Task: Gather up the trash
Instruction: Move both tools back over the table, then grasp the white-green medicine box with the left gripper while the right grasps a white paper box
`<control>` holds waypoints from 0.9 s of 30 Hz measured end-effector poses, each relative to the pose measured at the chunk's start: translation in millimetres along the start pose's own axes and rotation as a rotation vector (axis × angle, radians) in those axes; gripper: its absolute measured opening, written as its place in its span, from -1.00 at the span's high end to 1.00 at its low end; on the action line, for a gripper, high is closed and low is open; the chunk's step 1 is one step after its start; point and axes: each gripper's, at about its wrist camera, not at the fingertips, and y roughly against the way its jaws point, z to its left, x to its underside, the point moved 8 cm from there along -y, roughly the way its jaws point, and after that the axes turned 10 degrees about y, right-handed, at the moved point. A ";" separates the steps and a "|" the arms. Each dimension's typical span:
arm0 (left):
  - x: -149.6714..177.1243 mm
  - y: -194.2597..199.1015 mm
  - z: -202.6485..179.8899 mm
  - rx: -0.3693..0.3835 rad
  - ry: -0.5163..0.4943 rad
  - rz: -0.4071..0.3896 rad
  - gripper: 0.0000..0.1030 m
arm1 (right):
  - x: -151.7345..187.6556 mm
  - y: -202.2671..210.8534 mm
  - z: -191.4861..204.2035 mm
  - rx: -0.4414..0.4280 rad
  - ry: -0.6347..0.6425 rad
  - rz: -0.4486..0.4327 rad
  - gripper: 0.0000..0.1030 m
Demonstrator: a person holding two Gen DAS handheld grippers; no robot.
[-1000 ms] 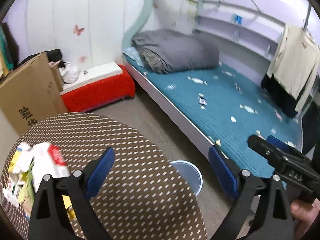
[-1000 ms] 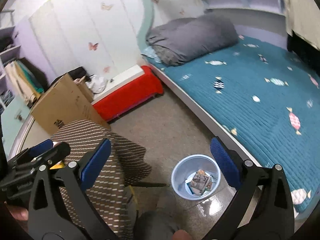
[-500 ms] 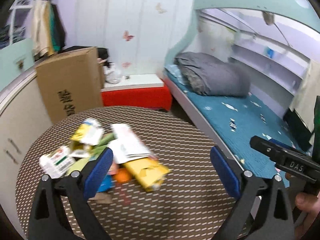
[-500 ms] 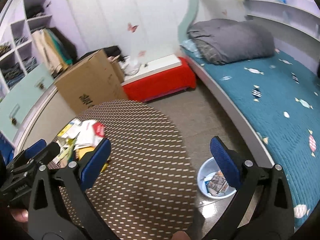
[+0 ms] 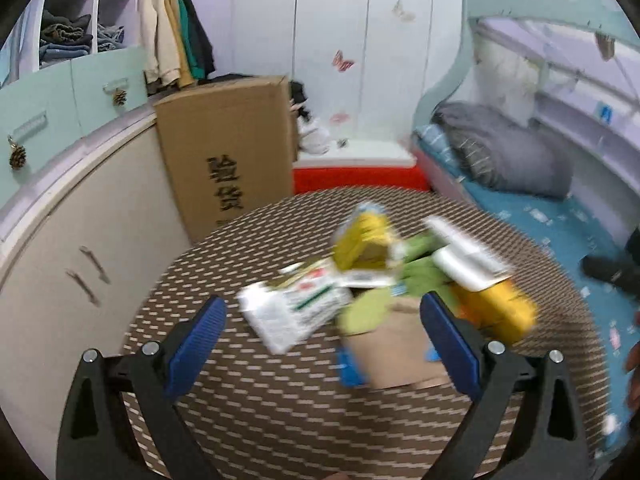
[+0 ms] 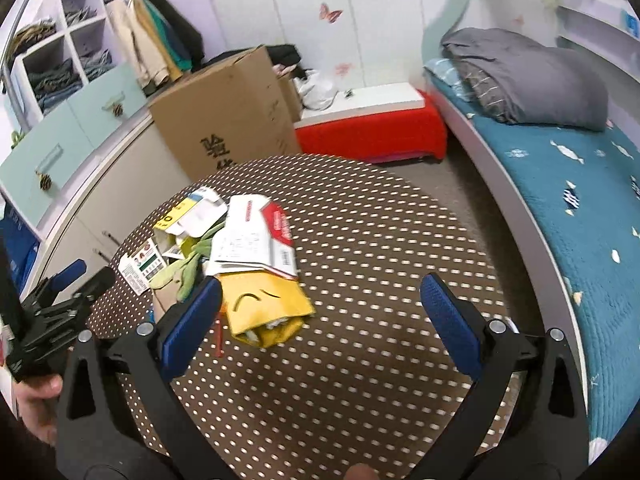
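Note:
A pile of trash lies on the round brown dotted table [image 6: 380, 264]: a yellow bag [image 6: 266, 306], a white and red carton [image 6: 260, 236], a green scrap [image 6: 188, 268], a white labelled packet [image 6: 142, 266] and a yellow-white box [image 6: 188, 212]. In the left wrist view the same pile is blurred: white packet [image 5: 294, 310], yellow bag [image 5: 496, 308], brown paper [image 5: 400, 348]. My left gripper [image 5: 320, 340] is open and empty just above the pile. My right gripper [image 6: 320, 320] is open and empty over the table, right of the pile.
A cardboard box [image 6: 224, 112] stands behind the table. A red bench [image 6: 372, 128] with a white top is beyond it. A bed with a teal cover [image 6: 580, 184] and grey duvet runs along the right. Cabinets [image 5: 60, 200] line the left wall.
Both grippers swung left from the bed and the blue floor bin toward the table. The trash pile now sits between the left gripper's fingers, much closer. Both stayed open.

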 end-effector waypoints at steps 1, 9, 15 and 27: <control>-0.3 -7.5 12.2 -0.011 -0.014 0.008 -0.85 | -1.5 -4.7 4.0 -0.007 0.009 0.007 -0.88; -3.0 -64.9 22.5 0.040 -0.218 0.114 -0.85 | -24.3 -64.8 36.2 -0.105 0.057 0.102 -0.88; 9.1 -97.0 21.5 0.148 -0.226 0.243 -0.26 | -25.8 -104.3 50.6 -0.183 0.059 0.185 -0.74; 20.9 -73.5 32.5 0.174 -0.098 0.216 0.08 | -19.7 -79.7 46.0 -0.237 0.018 0.135 0.15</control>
